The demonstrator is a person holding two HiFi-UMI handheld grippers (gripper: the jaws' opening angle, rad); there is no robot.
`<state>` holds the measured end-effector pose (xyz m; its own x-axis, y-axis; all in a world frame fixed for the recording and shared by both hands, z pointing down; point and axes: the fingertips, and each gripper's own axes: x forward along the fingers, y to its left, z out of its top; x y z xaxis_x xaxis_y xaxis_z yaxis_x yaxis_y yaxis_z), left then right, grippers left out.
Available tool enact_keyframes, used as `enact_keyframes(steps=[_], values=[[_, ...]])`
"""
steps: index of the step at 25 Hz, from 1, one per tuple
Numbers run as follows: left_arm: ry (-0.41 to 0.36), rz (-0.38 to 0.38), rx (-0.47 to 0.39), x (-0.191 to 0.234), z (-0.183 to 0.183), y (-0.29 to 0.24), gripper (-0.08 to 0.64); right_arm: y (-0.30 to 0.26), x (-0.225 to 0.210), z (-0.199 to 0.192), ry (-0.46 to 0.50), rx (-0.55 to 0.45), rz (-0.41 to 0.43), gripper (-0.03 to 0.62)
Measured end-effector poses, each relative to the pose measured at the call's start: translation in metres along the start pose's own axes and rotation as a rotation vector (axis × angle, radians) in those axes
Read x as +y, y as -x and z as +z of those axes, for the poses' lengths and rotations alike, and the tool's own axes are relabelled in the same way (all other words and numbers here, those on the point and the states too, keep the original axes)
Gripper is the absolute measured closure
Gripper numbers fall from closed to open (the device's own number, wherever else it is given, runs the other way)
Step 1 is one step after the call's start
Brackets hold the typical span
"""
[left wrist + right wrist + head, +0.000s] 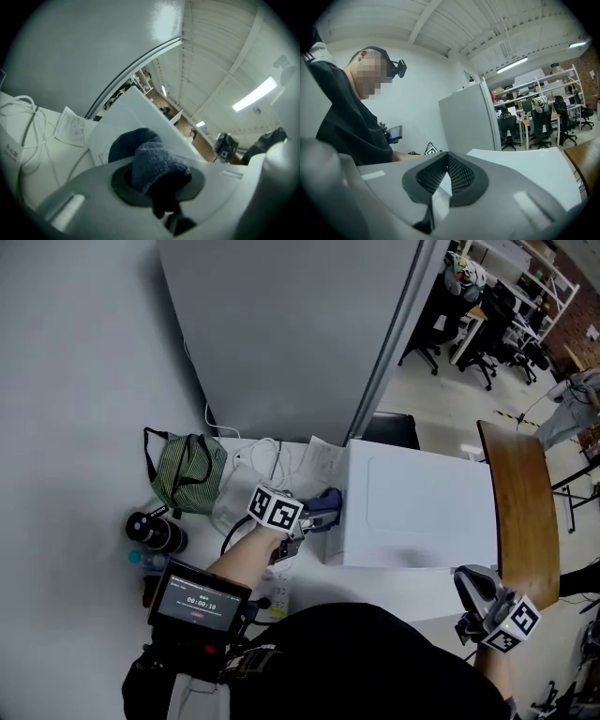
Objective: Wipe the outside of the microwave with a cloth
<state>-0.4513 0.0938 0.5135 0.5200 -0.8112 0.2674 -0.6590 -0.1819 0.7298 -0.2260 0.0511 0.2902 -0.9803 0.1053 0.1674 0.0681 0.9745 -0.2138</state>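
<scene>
While my left gripper pinches the cloth beside the microwave, I judge wiping barely begun; right gripper closed, empty.

Black top, grey left tool, right tool

Desk, left end: green striped bag slumped, black canister just beside it. White cable looped near a printed paper sheet. Grey partition stands behind. Wooden tabletop at right; office chairs well beyond.
</scene>
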Motion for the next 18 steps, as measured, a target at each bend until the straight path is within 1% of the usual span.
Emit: enact_keyframes(steps=[2, 6, 10, 12, 15, 17, 18], values=[[0.017, 0.02, 0.043, 0.018, -0.018, -0.009, 0.503, 0.0, 0.0, -0.002, -0.001, 0.017, -0.013, 0.588], [0.106, 0.039, 0.062, 0.059, -0.049, -0.024, 0.503, 0.0, 0.002, -0.007, -0.004, 0.063, -0.037, 0.588], [0.15, 0.101, 0.124, 0.102, -0.082, -0.038, 0.505, -0.004, 0.007, -0.009, 0.009, 0.105, -0.041, 0.588], [0.148, 0.135, 0.147, 0.115, -0.091, -0.042, 0.505, -0.005, 0.008, -0.01, 0.015, 0.118, -0.04, 0.588], [0.105, 0.206, 0.188, 0.126, -0.094, -0.048, 0.512, -0.009, 0.007, -0.011, 0.021, 0.12, -0.028, 0.588], [0.085, 0.228, 0.19, 0.121, -0.093, -0.047, 0.511, -0.011, 0.009, -0.011, 0.027, 0.107, -0.003, 0.588], [0.082, 0.224, 0.176, 0.114, -0.088, -0.043, 0.505, -0.011, 0.01, -0.01, 0.031, 0.096, 0.014, 0.588]])
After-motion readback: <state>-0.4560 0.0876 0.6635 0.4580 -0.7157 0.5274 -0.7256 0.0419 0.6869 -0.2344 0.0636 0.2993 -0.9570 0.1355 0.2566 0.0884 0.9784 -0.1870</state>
